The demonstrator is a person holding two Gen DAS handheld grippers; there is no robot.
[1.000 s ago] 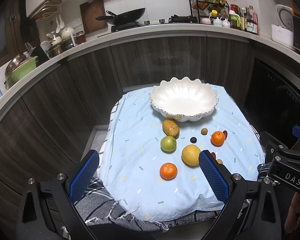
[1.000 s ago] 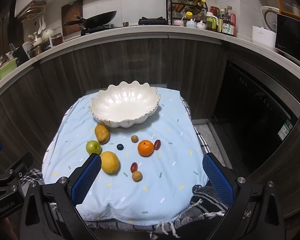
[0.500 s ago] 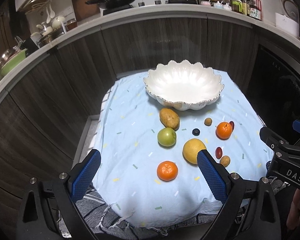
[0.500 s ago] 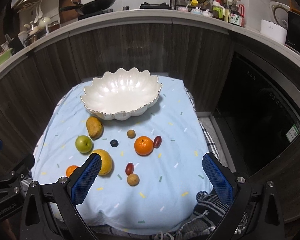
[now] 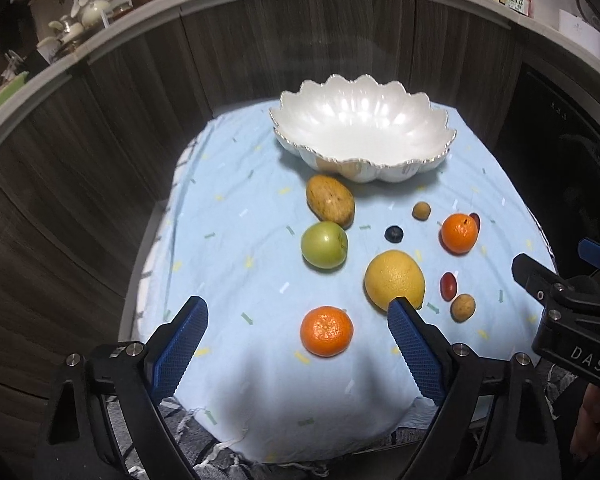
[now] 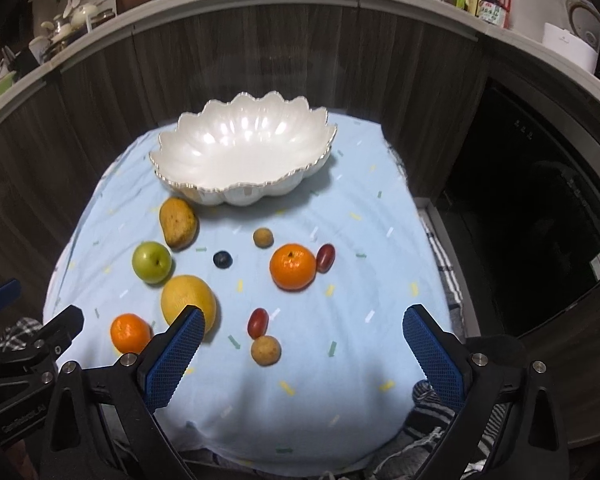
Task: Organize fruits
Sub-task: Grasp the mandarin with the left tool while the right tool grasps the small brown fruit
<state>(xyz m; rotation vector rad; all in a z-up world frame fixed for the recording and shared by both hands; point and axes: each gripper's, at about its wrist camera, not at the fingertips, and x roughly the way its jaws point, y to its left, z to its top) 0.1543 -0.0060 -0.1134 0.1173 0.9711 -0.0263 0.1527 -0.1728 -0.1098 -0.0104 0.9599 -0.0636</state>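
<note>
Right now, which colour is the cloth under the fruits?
Light blue cloth with small coloured dashes; the right wrist view shows it best.

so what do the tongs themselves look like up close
Both the left tongs and right tongs have black frames with silver screws and blue cross-hatched pads. The right body reads "DAS" in white. No cables or sleeves are visible.

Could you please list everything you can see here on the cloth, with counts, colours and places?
bowl: 1, white, far end of blue cloth, empty
mango: 1, yellow-brown, just before the bowl
apple: 1, green, near mango
lemon: 1, yellow, centre-left
tangerines: 2, orange, one mid-cloth, one near edge
blueberry: 1, dark, centre
red grapes: 2, one beside the mid-cloth tangerine
longans: 2, tan
left gripper: open
right gripper: open
</note>
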